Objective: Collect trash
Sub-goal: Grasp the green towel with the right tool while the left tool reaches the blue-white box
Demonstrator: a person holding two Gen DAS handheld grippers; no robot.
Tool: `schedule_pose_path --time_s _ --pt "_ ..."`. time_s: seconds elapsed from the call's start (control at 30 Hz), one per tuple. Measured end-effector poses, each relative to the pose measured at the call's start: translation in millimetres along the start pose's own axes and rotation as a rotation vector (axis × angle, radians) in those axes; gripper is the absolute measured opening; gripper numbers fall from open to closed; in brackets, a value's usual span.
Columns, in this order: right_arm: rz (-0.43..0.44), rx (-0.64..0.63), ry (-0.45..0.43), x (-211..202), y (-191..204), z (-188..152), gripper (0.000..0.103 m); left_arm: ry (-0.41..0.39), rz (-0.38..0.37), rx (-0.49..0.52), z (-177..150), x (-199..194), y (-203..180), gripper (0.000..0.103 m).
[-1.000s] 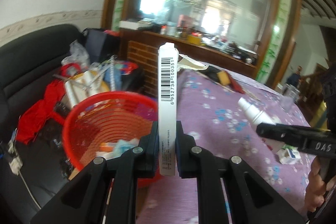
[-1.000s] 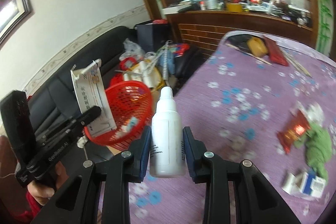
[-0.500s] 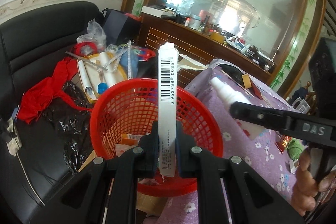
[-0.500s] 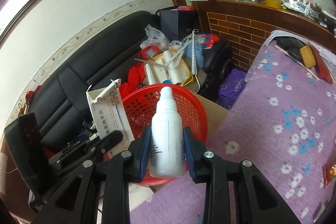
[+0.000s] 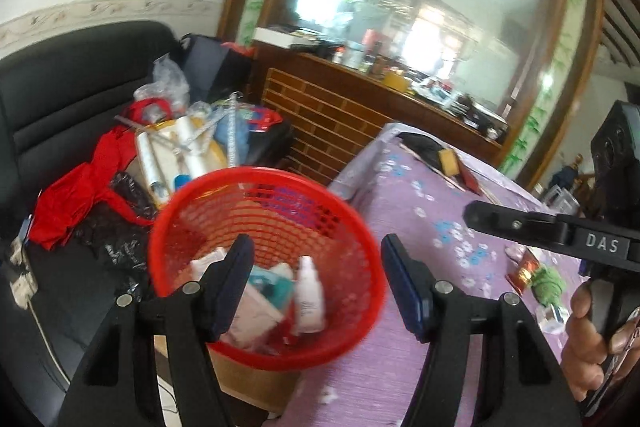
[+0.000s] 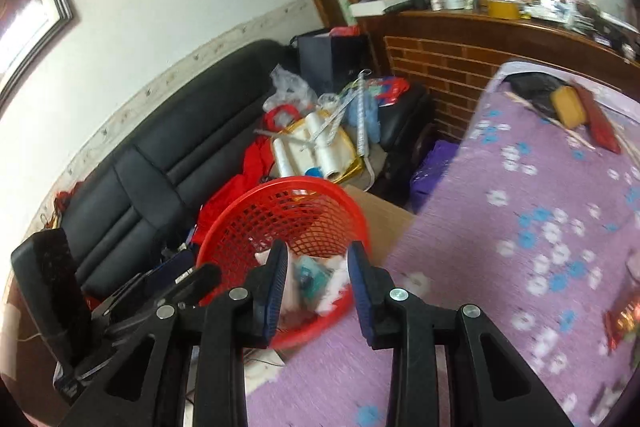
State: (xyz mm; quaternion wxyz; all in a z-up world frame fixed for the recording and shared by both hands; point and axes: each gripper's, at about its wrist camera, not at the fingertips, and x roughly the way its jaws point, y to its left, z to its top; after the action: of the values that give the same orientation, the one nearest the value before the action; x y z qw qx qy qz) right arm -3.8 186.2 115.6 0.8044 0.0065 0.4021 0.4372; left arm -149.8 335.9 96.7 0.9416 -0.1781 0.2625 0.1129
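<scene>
A red mesh basket stands beside the purple flowered table. My left gripper hangs over it, its jaws opening with nothing between them. A white bottle lies in the basket among white cartons and a teal packet. Over the basket's near rim, my right gripper is open and holds nothing. One of its fingers reaches in from the right in the left wrist view. A red wrapper and a green cloth lie on the table.
A black sofa piled with red cloth, white rolls and bags stands behind the basket. The basket rests on a cardboard box. A brick-patterned wooden cabinet lines the far wall. A yellow block lies at the table's far end.
The left gripper let go of the white barcoded carton and its jaws spread. The right gripper no longer holds the white bottle, which now lies in the basket. Both moved over the basket.
</scene>
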Motion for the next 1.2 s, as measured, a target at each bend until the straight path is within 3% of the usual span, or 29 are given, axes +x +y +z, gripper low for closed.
schedule_pose_path --time_s 0.2,0.47,0.67,0.77,0.83,0.93,1.07,1.2 --pt "-0.032 0.065 -0.012 -52.2 -50.7 -34.7 0.035 0.042 -0.076 0.097 -8.6 6.5 -53.6 0.064" --pt "-0.212 0.208 0.026 -124.4 -174.0 -91.2 0.037 0.120 -0.185 0.237 -36.3 23.2 -133.1 0.064" --pt "-0.285 0.319 0.014 -163.7 -244.8 -111.7 0.038 0.178 -0.272 0.316 -56.6 30.7 -184.3 0.065" --pt "-0.255 0.356 -0.028 -179.6 -255.2 -113.6 0.038 0.213 -0.298 0.359 -69.5 34.2 -206.3 0.065" --pt "-0.289 0.357 -0.062 -191.2 -258.6 -111.7 0.040 0.241 -0.325 0.396 -78.7 36.1 -222.1 0.065" --pt "-0.413 0.349 -0.077 -194.7 -262.3 -104.6 0.064 0.258 -0.367 0.458 -90.1 33.3 -240.4 0.066" --pt "-0.404 0.394 -0.042 -178.8 -280.1 -100.7 0.064 0.263 -0.403 0.546 -100.5 30.7 -263.1 0.078" --pt "-0.423 0.429 0.015 -155.6 -289.3 -106.9 0.064 0.273 -0.433 0.610 -103.6 30.8 -281.6 0.079"
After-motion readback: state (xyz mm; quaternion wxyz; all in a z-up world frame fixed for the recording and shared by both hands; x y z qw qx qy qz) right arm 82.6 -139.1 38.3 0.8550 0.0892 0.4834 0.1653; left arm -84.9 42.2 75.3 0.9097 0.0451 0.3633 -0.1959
